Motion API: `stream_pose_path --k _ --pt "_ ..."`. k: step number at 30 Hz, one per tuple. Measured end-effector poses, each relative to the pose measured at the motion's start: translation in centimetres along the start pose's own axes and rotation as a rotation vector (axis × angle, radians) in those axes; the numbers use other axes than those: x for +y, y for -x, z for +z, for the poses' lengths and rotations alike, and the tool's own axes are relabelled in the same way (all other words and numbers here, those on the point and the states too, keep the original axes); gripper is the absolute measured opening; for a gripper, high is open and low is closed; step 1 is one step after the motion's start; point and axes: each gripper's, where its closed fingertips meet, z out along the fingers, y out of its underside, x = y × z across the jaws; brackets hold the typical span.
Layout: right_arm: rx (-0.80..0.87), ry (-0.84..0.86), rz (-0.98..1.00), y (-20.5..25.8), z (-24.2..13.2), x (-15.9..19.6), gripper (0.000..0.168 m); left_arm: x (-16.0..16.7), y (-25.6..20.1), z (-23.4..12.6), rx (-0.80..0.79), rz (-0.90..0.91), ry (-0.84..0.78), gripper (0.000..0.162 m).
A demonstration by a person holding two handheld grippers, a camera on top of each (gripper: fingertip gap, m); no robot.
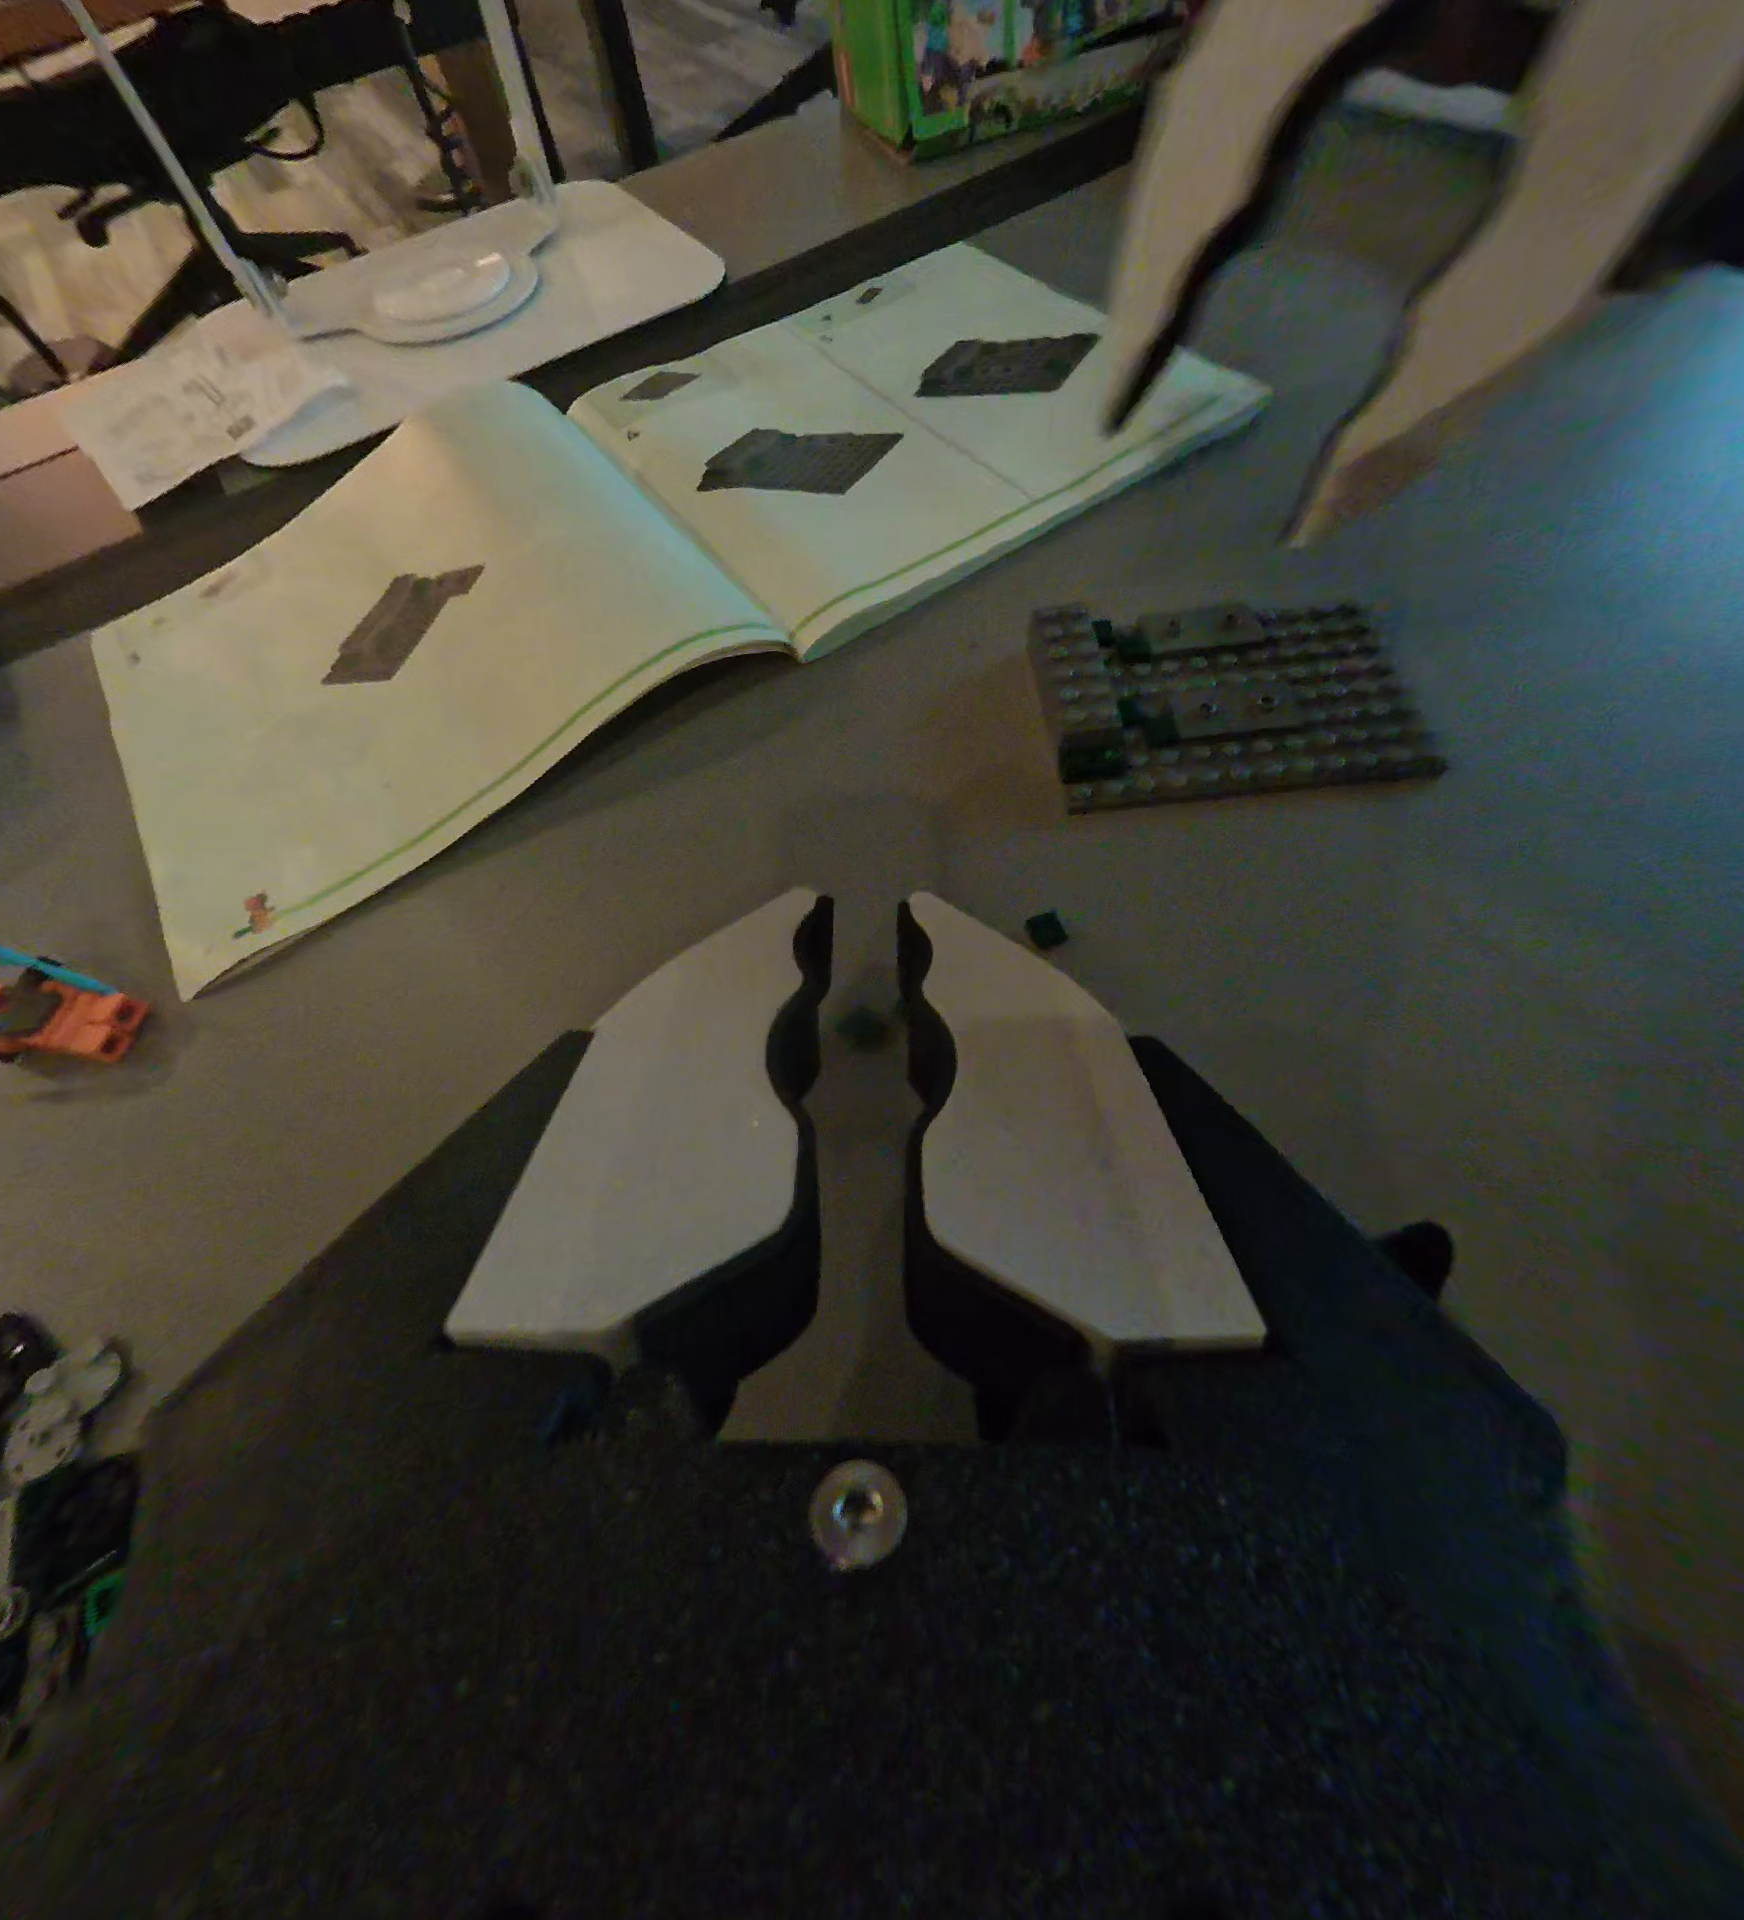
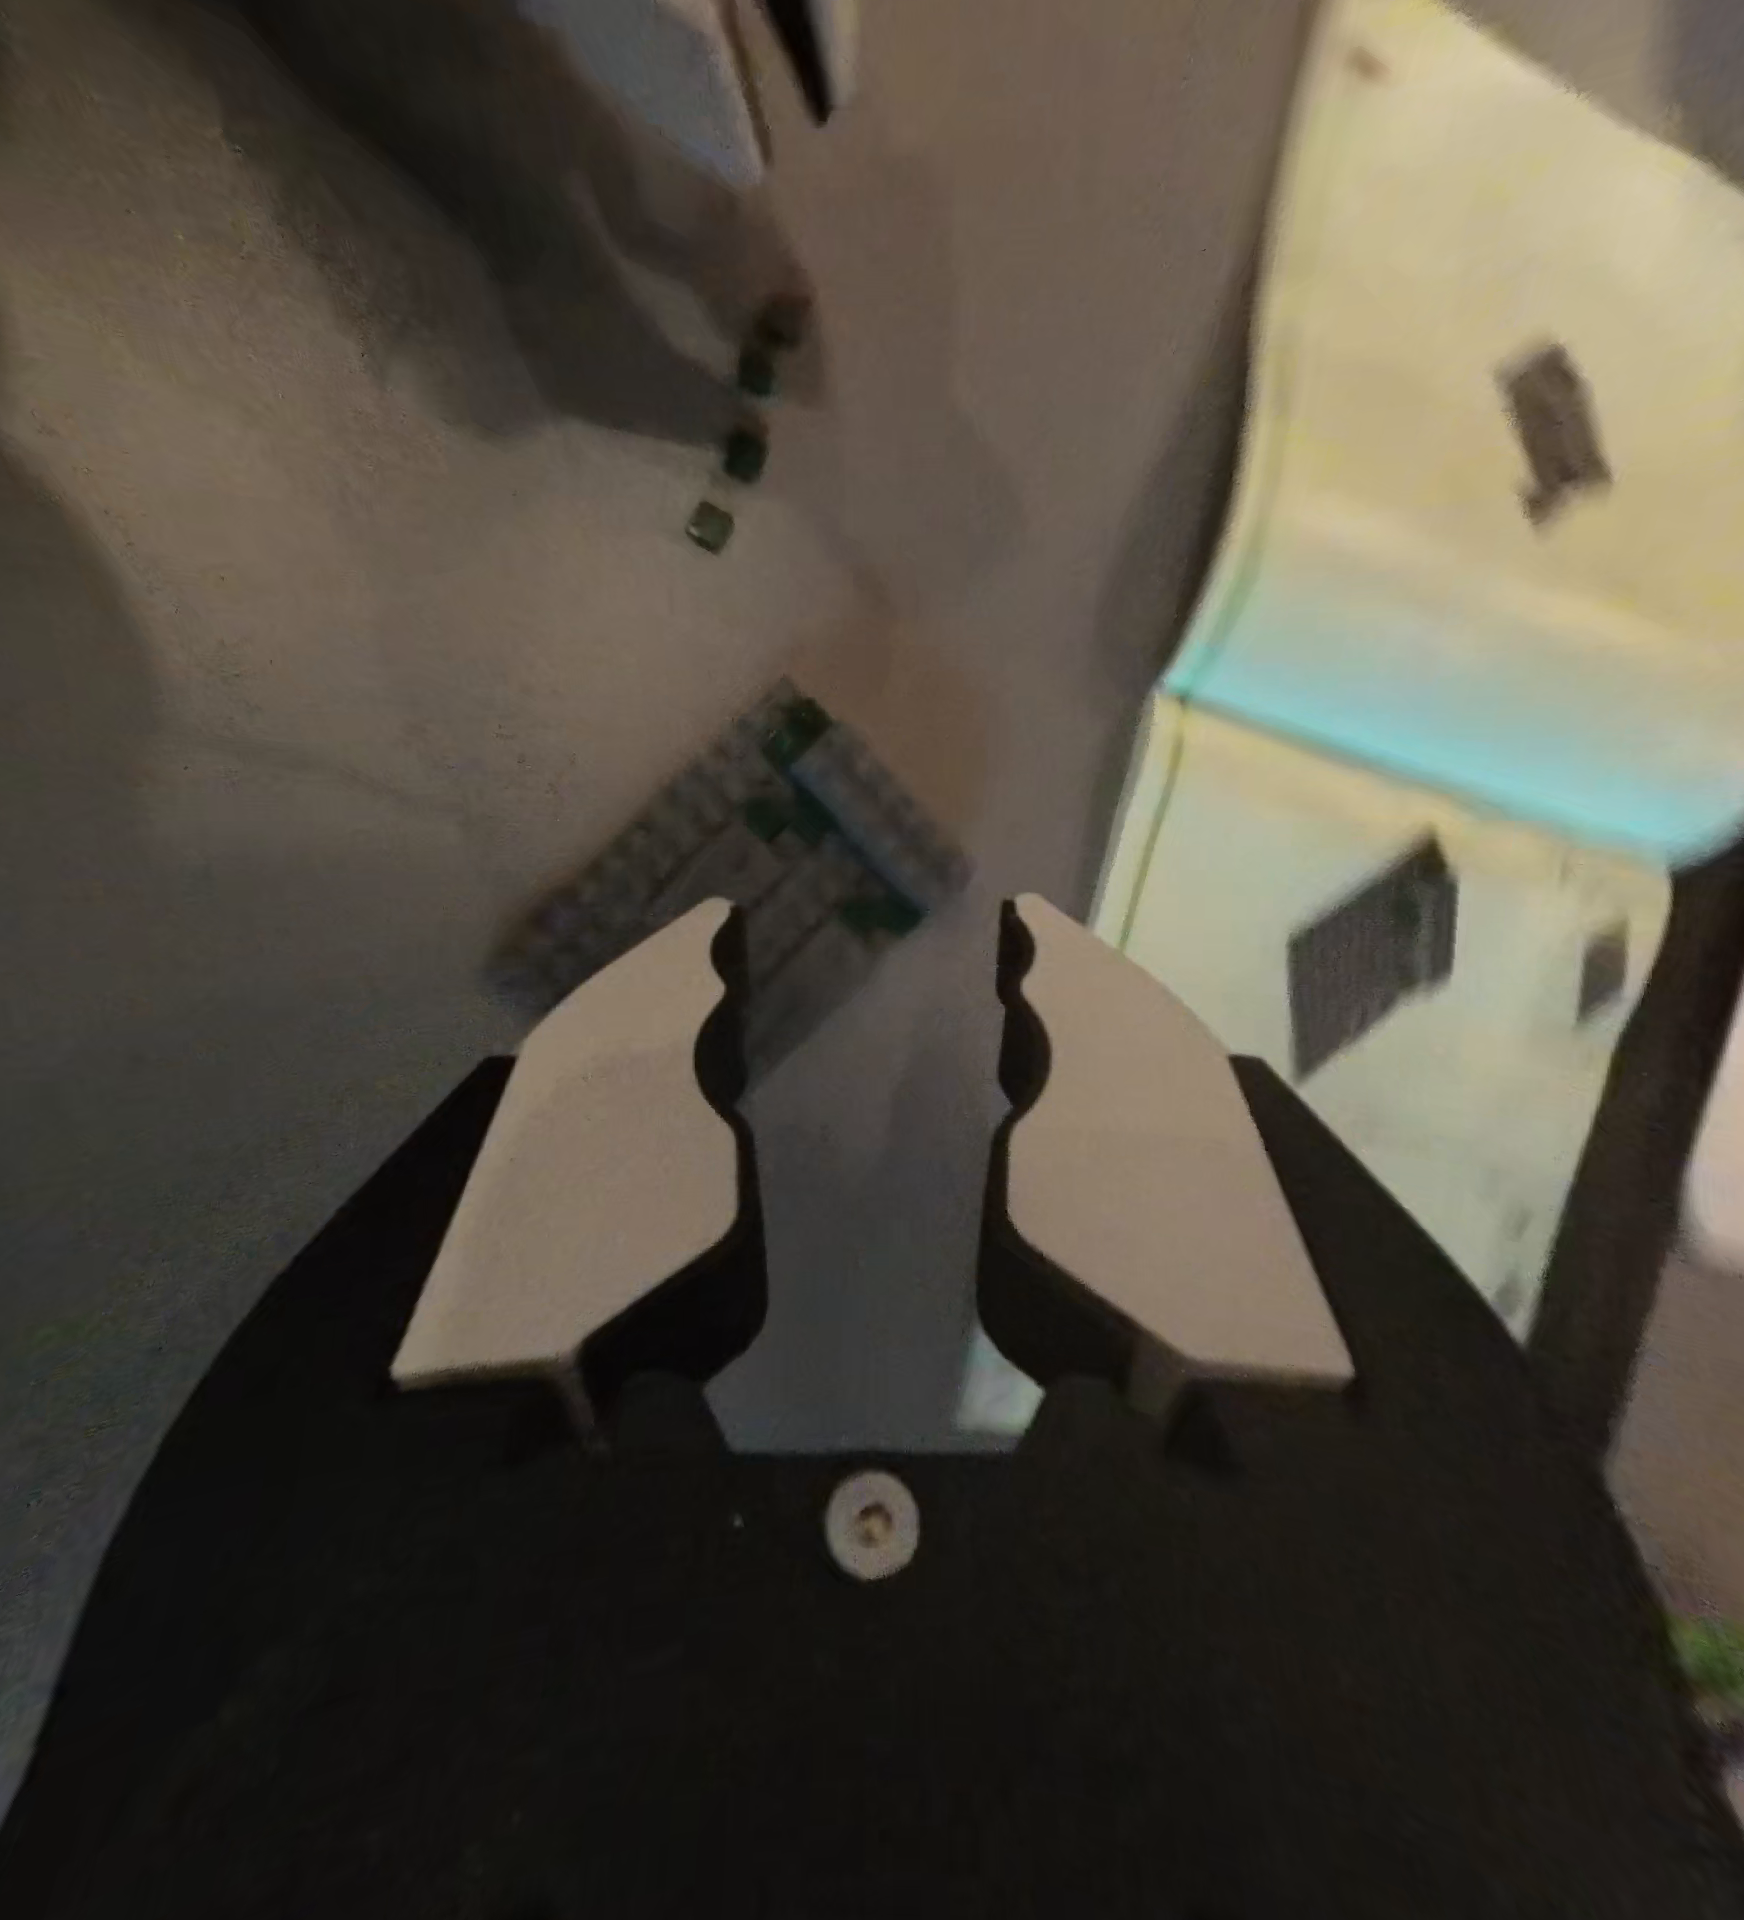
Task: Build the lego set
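A grey studded baseplate lies on the grey table, with flat grey tiles and a few dark green pieces on it. My left gripper hovers low over the table in front of it, its jaws a narrow gap apart and holding nothing. A small dark green piece shows through that gap on the table. Another green piece lies just to the right. My right gripper hangs open above the baseplate's far side. In the blurred right wrist view it is open and empty over the baseplate.
An open instruction booklet lies left of and behind the baseplate. It also shows in the right wrist view. A green set box and a white lamp base stand at the back. An orange and blue part and a parts pile lie left. Loose green pieces lie beyond the baseplate. The tips of one gripper are about 12 centimetres away from the tips of the other. From the left gripper's tips to the small dark green piece is close to 5 centimetres.
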Motion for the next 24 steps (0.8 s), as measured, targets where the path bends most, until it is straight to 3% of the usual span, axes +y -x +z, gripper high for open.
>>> stream_pose_path --k 5,13,17,24 --pt "-0.152 0.12 -0.201 -0.2 3.8 0.0 0.041 0.9 0.2 0.0 -0.027 0.029 0.018 0.009" --pt "-0.229 0.126 -0.174 0.1 4.9 0.6 0.021 0.7 0.1 0.2 -0.034 0.065 0.017 0.007" --pt "-0.205 0.142 -0.081 0.2 4.7 0.8 0.019 0.6 0.0 0.0 -0.034 0.063 0.012 0.006" --pt "-0.101 0.157 0.262 1.4 2.7 1.7 0.018 0.3 -0.1 -0.2 -0.027 0.059 -0.003 0.005"
